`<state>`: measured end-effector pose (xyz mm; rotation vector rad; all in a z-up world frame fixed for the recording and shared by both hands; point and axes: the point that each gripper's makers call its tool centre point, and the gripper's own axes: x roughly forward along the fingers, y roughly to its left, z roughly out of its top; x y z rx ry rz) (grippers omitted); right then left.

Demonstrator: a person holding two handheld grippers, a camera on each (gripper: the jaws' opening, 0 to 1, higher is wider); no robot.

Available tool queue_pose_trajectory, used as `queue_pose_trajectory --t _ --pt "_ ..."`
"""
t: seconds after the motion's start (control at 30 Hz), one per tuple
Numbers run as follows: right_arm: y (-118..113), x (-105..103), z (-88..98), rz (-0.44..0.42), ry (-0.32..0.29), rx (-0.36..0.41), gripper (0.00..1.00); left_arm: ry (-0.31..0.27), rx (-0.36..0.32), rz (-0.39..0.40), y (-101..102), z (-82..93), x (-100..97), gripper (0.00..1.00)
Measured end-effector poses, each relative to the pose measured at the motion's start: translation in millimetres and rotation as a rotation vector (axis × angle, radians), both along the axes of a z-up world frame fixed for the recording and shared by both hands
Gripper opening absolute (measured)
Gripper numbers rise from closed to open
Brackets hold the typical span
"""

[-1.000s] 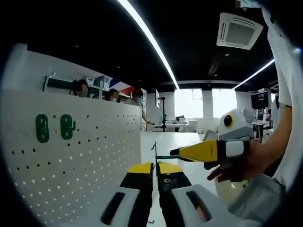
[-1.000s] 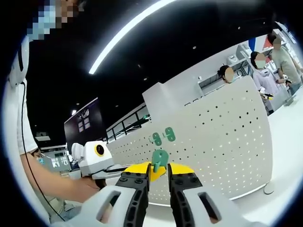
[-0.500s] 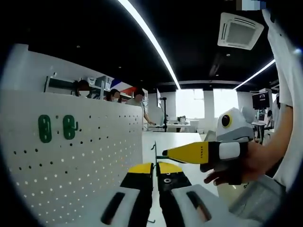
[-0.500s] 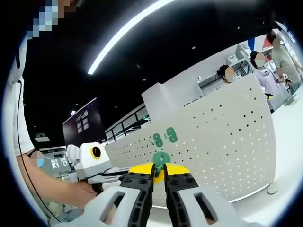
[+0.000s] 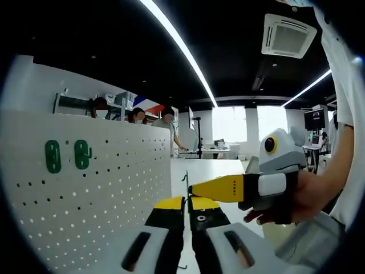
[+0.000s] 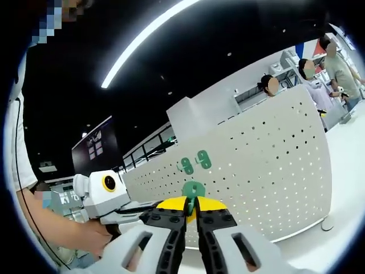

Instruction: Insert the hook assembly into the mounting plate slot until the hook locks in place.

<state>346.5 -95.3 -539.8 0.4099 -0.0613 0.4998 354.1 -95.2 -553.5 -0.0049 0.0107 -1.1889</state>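
Since a second ago, our right gripper (image 5: 197, 188) has slid further left in the left gripper view, so its yellow tip now sits right beside the thin wire hook (image 5: 185, 184) above our left gripper (image 5: 187, 206). In the right gripper view the white board looks a little more level than it did.

Our left jaws are pressed together on the thin metal hook, which sticks up between the yellow tips. Our right gripper (image 6: 191, 209) has its jaws clenched on a small green plastic piece (image 6: 193, 189) with a round top and a hole in it.

We see tiny writing on the yellow side of the right gripper, but it is too small to read.

Just past the jaws stands the white pegboard (image 5: 114, 188), flat and full of little round holes in rows. Two green oval plates (image 5: 67, 155) sit side by side on it, well apart from both grippers. The white tabletop (image 5: 208, 168) is smooth.

Far back, people (image 5: 165, 121) stand near shelves under long ceiling lights.
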Motion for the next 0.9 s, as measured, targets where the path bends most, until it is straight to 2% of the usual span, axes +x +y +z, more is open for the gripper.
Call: queue_pose_trajectory --t 0.07,0.17,0.4,0.6,0.7,0.77,0.87,0.9 --pt "-0.4 0.7 -1.9 -0.013 0.014 0.008 0.03 0.015 0.003 0.002 -0.3 -1.6 -0.5 0.01" --pt "-0.6 0.0 -5.1 -0.031 0.02 -0.031 0.02 0.009 0.02 -0.004 -0.6 -4.7 -2.0 0.01" --pt "-0.4 -0.3 -5.5 -0.044 0.025 -0.052 0.01 0.012 0.021 -0.005 -0.6 -5.9 -2.1 0.01" --pt "-1.3 0.8 -6.0 -0.039 0.036 -0.042 0.0 0.023 0.019 0.005 -1.1 -6.2 -1.8 0.02" --pt "-0.1 0.6 -8.8 -0.033 0.043 -0.065 0.0 -0.01 0.057 0.013 -2.2 -10.3 -2.6 0.03" --pt "0.6 0.1 -8.6 -0.029 0.044 -0.061 0.0 -0.009 0.055 0.011 -1.4 -9.7 -2.5 0.04" --pt "1.3 0.0 -9.7 -0.025 0.047 -0.072 0.0 0.01 0.069 0.001 -2.3 -12.9 -2.8 0.06" --pt "1.3 0.2 -9.8 -0.025 0.048 -0.072 0.0 0.019 0.073 -0.001 -3.1 -14.4 -3.1 0.09"
